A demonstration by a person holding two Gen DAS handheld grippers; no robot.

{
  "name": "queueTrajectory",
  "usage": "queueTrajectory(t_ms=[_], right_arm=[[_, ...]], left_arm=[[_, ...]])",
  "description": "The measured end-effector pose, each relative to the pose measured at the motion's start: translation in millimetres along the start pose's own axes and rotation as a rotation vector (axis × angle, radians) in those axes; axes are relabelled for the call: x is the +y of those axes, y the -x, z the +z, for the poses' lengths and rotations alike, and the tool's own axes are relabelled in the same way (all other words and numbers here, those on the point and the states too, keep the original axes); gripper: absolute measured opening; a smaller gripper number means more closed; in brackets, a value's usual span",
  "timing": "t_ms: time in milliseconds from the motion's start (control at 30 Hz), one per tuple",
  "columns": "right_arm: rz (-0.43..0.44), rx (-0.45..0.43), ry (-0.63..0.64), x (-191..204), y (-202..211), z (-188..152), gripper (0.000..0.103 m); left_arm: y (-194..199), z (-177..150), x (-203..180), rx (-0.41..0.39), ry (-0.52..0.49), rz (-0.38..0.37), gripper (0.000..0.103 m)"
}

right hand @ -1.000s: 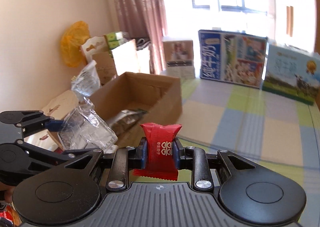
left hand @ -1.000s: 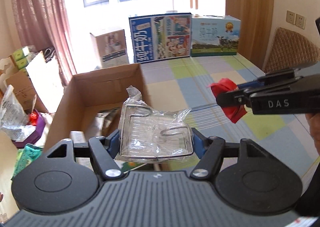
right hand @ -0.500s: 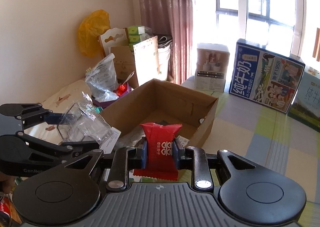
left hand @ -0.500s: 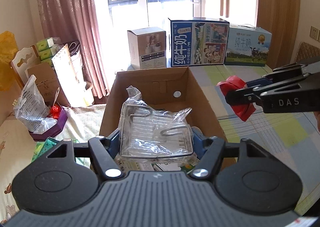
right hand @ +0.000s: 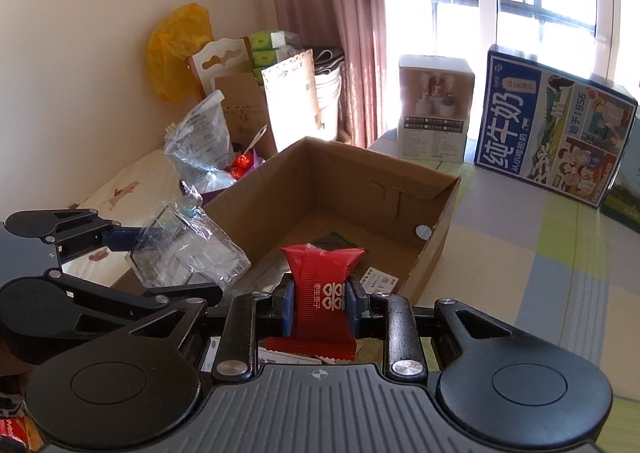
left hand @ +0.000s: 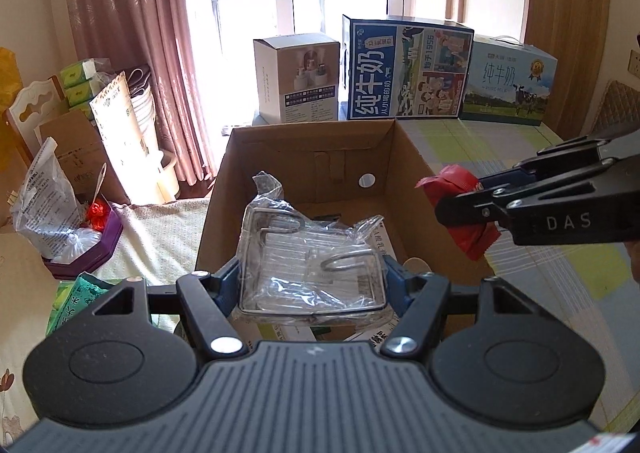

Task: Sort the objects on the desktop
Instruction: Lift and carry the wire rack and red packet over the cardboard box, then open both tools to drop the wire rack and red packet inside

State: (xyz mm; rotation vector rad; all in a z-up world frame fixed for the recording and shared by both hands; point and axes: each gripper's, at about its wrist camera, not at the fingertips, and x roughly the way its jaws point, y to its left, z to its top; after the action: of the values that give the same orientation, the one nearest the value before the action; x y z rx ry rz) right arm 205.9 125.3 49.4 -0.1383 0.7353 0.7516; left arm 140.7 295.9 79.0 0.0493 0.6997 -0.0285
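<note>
- Wire rack wrapped in clear plastic (left hand: 314, 273) sits clamped between the fingers of the left tool (left hand: 312, 285), held in the air above the near end of the cardboard box (left hand: 308, 141).
- Red snack packet (right hand: 322, 293) is pinched upright in the right tool (right hand: 320, 303), at the near right edge of the box; whether it is over the opening or just outside the rim I cannot tell.
- Step in hand, as I judge it: carrying both items to the box for dropping in. Neither is released yet.
- Next move calls for bringing each tool clear of the box rim and lowering it before the fingers part; the rack is wide and its loose wrap could snag on the wall of the box.
- Left wrist view shows the box from its near end: papers under the rack, a round hole in the far wall, and the right tool entering from the right of the box with the packet.
- Right wrist view alone shows the printed face of the packet, the floor of the box with a dark flat item on it, and the left tool to the left of the box.
- Beyond the box stand a white carton (left hand: 296, 77) and a blue milk carton (left hand: 404, 69) on the checked tabletop (right hand: 520, 253).
</note>
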Motion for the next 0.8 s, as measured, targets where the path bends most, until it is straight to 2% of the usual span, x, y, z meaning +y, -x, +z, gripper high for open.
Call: queueTrajectory(t_ms=[267,400,800], right_arm=[[-0.006,-0.002,-0.009,-3.7,-5.6,1.8,0.023],[-0.008,-0.004,-0.011,-2.7,-4.5,2.3,0.023],[0.004,-0.001,-0.020,-1.6,-4.8,2.3,0.023]], left_arm=[[-10.5,0.2,1.6,0.001,0.001,-0.012,0.066],[-10.3,-0.9,0.0,-0.010,-0.017,-0.003,0.075],[-2.2,-1.6,0.5,-0.007,-0.036,0.016,0.075]])
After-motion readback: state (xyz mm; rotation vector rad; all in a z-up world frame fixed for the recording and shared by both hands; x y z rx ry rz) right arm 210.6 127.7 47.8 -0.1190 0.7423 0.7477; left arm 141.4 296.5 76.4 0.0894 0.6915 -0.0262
